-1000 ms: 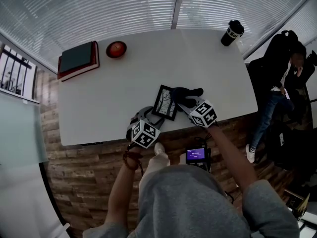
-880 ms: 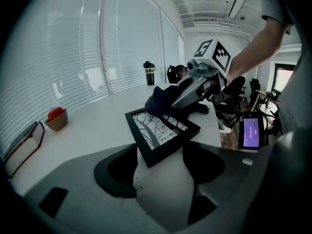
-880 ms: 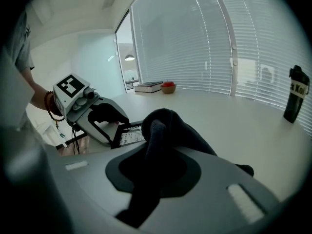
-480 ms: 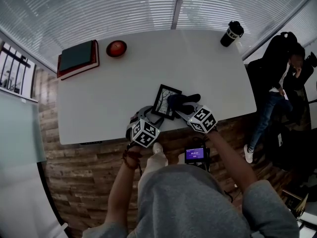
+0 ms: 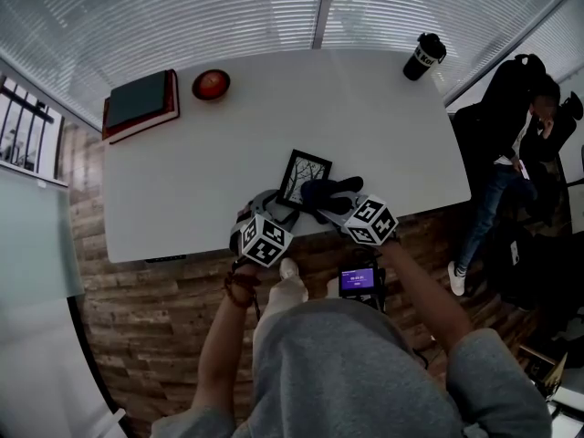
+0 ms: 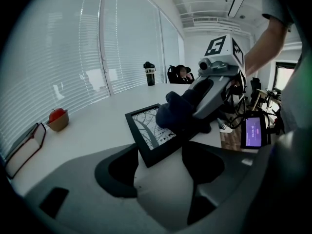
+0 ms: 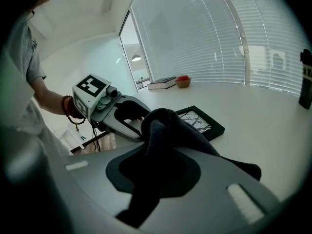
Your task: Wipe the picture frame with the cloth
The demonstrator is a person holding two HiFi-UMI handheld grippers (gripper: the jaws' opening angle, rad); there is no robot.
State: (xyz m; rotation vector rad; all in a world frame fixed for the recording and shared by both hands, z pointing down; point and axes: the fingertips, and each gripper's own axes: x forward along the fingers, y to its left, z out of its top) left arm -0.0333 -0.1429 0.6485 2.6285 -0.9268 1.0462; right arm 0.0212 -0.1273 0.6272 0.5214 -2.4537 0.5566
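The right gripper (image 5: 330,204), clamping a bunched dark cloth (image 5: 330,192), is resting it on the near right of the picture frame (image 5: 302,172), so wiping looks under way, with the far glass apparently yet to be covered. The black-bordered frame, showing bare branches, is lying flat near the front edge of the white table (image 5: 365,108), the left gripper (image 5: 272,206) gaping wide around its near corner.

Before you: white table (image 5: 274,117). Beyond it, windows behind closed slatted blinds (image 5: 182,16), daylight through them. Wood-plank floor (image 5: 155,336) under you. Table's far left corner: book (image 5: 140,103), bowl (image 5: 211,84) with red fruit just beside it. Far right corner: dark tumbler (image 5: 425,56). Right of table: seated person (image 5: 516,135). Strip light (image 6: 237,1) on ceiling.
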